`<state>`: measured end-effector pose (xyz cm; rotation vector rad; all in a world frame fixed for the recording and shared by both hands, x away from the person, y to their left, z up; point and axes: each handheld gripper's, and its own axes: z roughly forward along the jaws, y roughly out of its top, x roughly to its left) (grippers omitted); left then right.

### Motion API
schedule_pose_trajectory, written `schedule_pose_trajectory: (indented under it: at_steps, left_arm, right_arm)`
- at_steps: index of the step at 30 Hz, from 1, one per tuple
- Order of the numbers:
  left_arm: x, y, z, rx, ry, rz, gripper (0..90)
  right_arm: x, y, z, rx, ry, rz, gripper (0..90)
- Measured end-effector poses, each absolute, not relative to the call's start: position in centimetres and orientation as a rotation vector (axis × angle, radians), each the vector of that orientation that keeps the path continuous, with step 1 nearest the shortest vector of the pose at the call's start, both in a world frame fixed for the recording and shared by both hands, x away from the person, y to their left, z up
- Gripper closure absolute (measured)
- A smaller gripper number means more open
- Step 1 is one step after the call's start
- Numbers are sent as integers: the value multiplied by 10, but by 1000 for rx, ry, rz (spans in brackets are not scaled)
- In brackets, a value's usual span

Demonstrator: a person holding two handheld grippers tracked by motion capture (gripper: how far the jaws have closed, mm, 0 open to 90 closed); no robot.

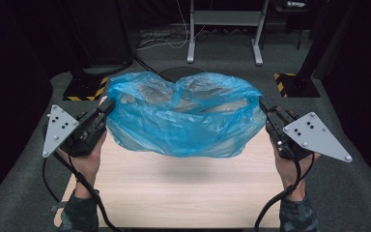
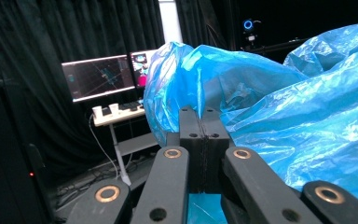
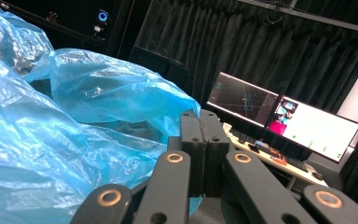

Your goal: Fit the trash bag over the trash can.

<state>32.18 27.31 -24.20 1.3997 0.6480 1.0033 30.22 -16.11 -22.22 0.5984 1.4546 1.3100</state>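
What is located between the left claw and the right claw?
In the high view, the blue plastic bag spans the whole stretch between the left claw and the right claw, held above the wooden table.

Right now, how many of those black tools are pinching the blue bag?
2. The left tool grips the blue bag at its left edge; the right tool grips its right edge, holding it above the table.

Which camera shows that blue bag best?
The high view: the whole blue bag shows there, stretched above the table between the left gripper and right gripper. Each gripper view shows just crinkled plastic beside its own closed jaws.
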Motion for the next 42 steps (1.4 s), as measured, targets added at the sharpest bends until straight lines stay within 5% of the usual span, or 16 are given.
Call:
schedule_pose_trajectory:
  at_steps: [18,42]
  left_arm:
    - [344,274,-213,1355,622,1027,898]
    - [436,283,-245,1369,755,999,899]
  right_arm:
    - [313,-163,-195,576,1384,1308,900]
    - [414,-160,-231,706,1439,1233,900]
